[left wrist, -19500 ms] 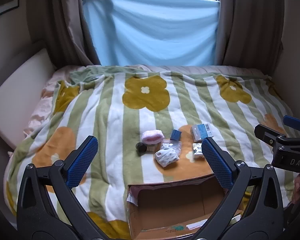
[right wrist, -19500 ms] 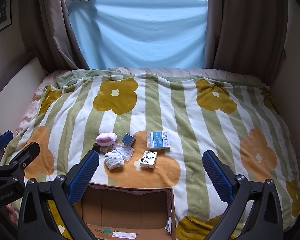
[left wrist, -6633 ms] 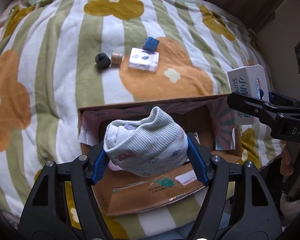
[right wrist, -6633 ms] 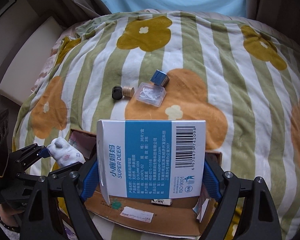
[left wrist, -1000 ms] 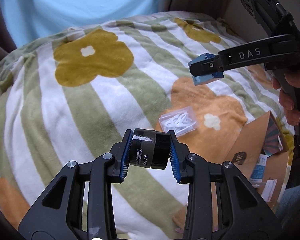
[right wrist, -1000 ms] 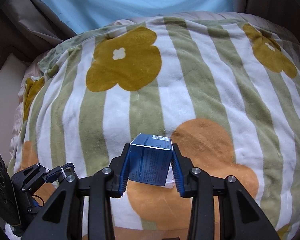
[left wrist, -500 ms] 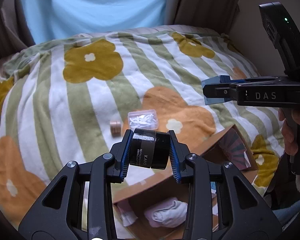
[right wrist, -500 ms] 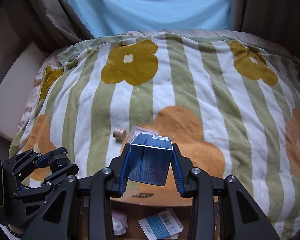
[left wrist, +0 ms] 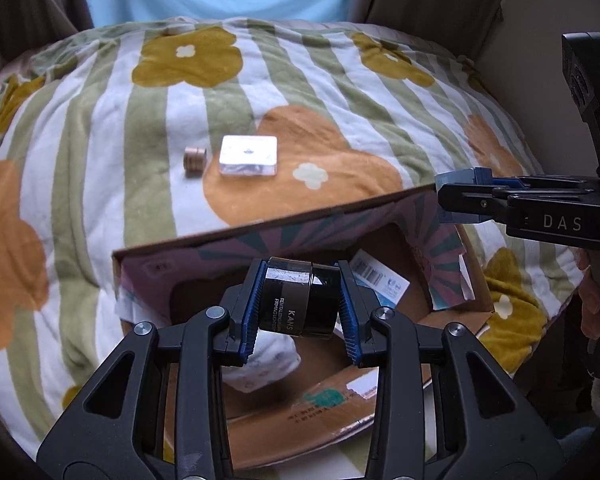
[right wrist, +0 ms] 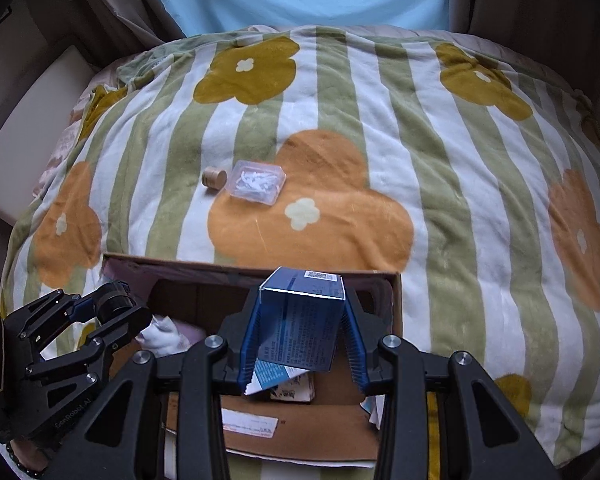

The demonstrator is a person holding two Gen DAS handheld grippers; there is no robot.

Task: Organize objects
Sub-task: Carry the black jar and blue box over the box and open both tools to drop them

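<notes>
My left gripper [left wrist: 298,312] is shut on a black jar [left wrist: 300,300] and holds it over the open cardboard box [left wrist: 204,244]. My right gripper [right wrist: 302,334] is shut on a small blue box [right wrist: 300,312] and holds it over the same cardboard box [right wrist: 236,268]. Each gripper shows in the other view: the right gripper [left wrist: 464,194] at the box's right corner, the left gripper [right wrist: 112,304] at its left side. Inside the box lie a white sock bundle [left wrist: 268,364] and a white-and-blue packet [left wrist: 380,280].
A small wooden spool [right wrist: 214,178] and a clear plastic case [right wrist: 258,186] lie on the striped flower blanket [right wrist: 380,140] beyond the box. A blue cloth and curtains hang at the back. A white cushion [right wrist: 24,120] stands at the left.
Both grippers have pulled back from the blanket and come down over the cardboard box, each still holding its object. The spool and clear case have not moved.
</notes>
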